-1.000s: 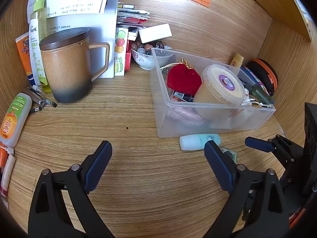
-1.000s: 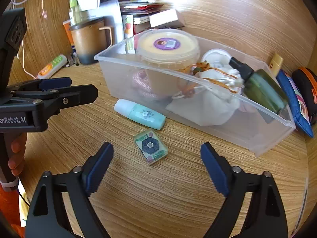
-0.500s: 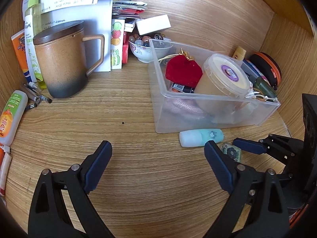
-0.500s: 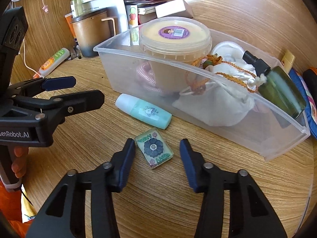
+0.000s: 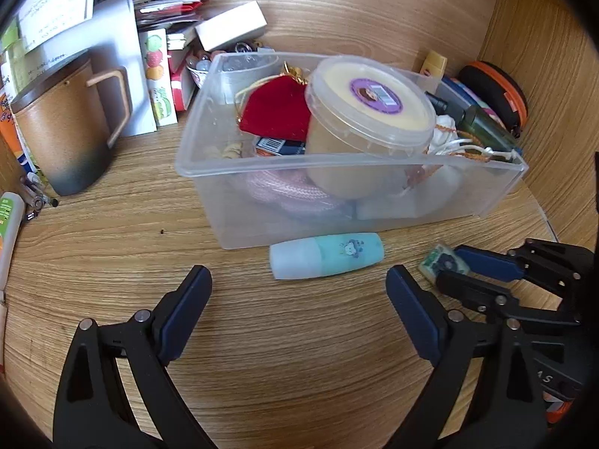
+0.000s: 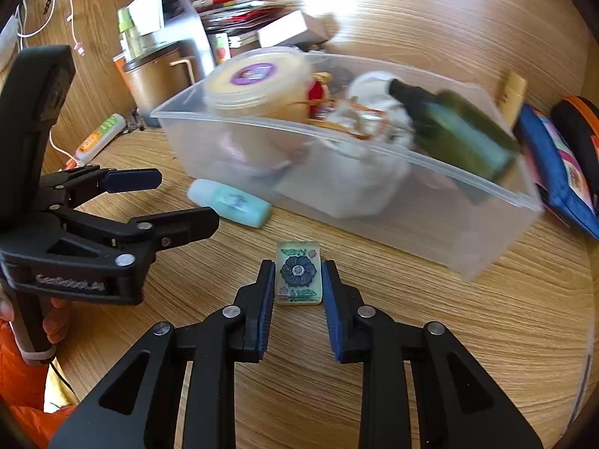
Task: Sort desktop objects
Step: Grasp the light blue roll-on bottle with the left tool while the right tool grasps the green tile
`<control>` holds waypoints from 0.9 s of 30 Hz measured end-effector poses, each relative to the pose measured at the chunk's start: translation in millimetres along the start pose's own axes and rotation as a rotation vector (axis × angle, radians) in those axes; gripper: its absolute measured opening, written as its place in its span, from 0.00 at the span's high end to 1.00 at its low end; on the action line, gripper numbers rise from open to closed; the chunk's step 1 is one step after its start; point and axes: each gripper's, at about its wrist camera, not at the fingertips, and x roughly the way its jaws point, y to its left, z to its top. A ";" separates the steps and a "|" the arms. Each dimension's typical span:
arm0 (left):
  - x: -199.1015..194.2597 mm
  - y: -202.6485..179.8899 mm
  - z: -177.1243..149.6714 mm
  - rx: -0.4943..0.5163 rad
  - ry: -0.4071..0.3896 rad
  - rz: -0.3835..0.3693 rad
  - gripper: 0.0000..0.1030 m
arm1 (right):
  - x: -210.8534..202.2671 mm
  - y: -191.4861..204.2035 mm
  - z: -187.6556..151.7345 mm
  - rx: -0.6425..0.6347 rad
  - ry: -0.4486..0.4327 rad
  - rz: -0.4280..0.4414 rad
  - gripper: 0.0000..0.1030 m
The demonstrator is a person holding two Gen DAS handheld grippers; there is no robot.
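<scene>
A small green tile with a dark flower (image 6: 298,280) lies flat on the wooden desk in front of the clear plastic bin (image 6: 411,209). My right gripper (image 6: 298,266) is shut on it, one blue pad against each long side. From the left wrist view the same tile (image 5: 443,262) sits between the right gripper's (image 5: 449,263) fingers at the right. A pale turquoise bottle (image 5: 325,255) lies on its side against the bin's (image 5: 374,202) front wall. My left gripper (image 5: 297,277) stands open just short of that bottle, holding nothing. In the right wrist view the left gripper (image 6: 187,200) is beside the bottle (image 6: 230,202).
The bin holds a round lidded tub (image 5: 370,104), a red pouch (image 5: 277,112), a green bottle and cloth. A brown lidded mug (image 5: 63,131) stands at the left, with papers and boxes behind. An orange-black case (image 5: 494,93) lies by the right wall. Tubes (image 5: 7,220) lie at the far left.
My right gripper moved forward and closed from wide open onto the flower tile. My left gripper slid right and closer to the bottle and bin, still open.
</scene>
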 end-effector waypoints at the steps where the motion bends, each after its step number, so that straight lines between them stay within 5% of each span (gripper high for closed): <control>1: 2.1 -2.1 0.4 0.000 0.006 0.002 0.08 | -1.4 -3.2 -1.4 0.003 0.000 -0.002 0.78; 20: 28.9 -34.1 7.4 -0.040 0.030 0.182 0.08 | -16.4 -40.4 -14.9 0.026 -0.037 0.032 0.78; 27: 32.5 -36.4 8.3 -0.047 0.020 0.189 0.09 | -12.5 -35.6 -14.2 0.001 -0.025 0.032 0.78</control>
